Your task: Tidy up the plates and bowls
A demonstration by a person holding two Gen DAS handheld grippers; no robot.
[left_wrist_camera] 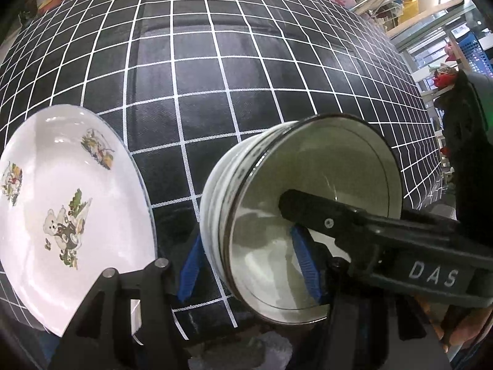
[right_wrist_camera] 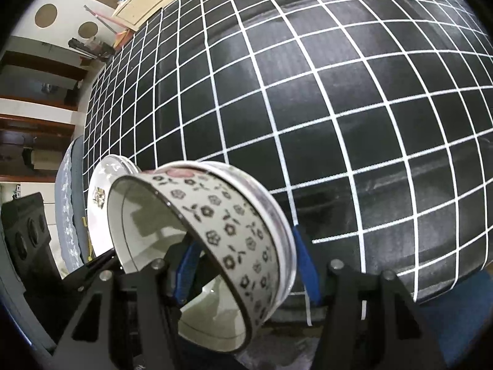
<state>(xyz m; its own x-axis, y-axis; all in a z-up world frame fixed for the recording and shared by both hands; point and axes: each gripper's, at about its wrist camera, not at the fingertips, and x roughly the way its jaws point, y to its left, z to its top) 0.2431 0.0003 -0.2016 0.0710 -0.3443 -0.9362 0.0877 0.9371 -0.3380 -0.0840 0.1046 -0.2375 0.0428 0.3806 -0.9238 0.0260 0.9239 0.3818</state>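
A stack of two flower-patterned bowls (left_wrist_camera: 234,178) is tilted on its side above the black checked tablecloth (left_wrist_camera: 246,77). My left gripper (left_wrist_camera: 249,268) is shut on the bowls' wall, blue pads on either side. My right gripper (right_wrist_camera: 246,265) is shut on the opposite wall of the same bowls (right_wrist_camera: 222,215); its black finger (left_wrist_camera: 323,219) reaches into the bowl in the left wrist view. A white plate with teddy-bear prints (left_wrist_camera: 61,215) lies at the left, near the table's front edge; it also shows in the right wrist view (right_wrist_camera: 100,203) behind the bowls.
The checked cloth (right_wrist_camera: 339,108) covers the whole table. A grey padded chair (right_wrist_camera: 69,203) stands beyond the table's edge. Shelves with clutter (left_wrist_camera: 431,15) are at the far right.
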